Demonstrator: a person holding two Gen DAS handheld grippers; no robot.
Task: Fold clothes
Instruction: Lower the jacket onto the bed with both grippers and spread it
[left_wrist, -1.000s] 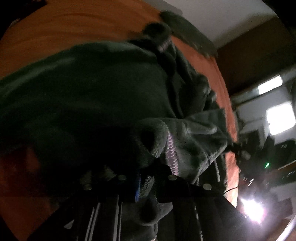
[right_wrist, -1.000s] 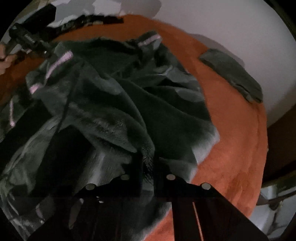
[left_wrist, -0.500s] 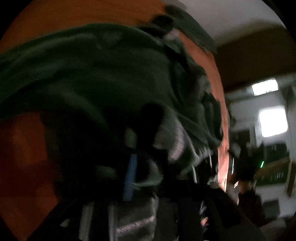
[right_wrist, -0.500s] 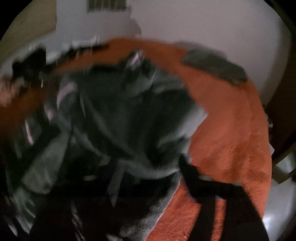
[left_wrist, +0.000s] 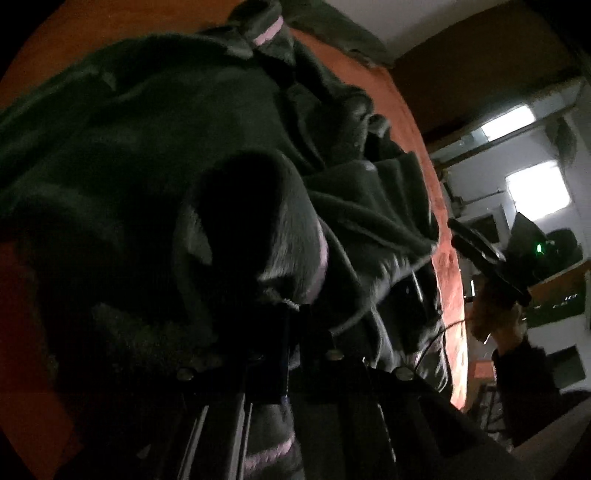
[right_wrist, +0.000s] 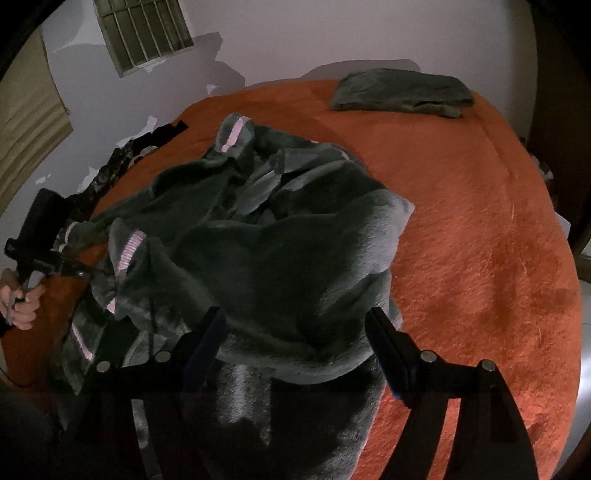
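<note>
Your left tongs (left_wrist: 291, 325) are pressed together, pinching a fold of the dark garment (right_wrist: 266, 236) heaped on the orange bed (right_wrist: 480, 221). Your right tongs (right_wrist: 295, 332) are spread, the garment's near edge directly between and below them, unpinched, so they are nearer.
</note>
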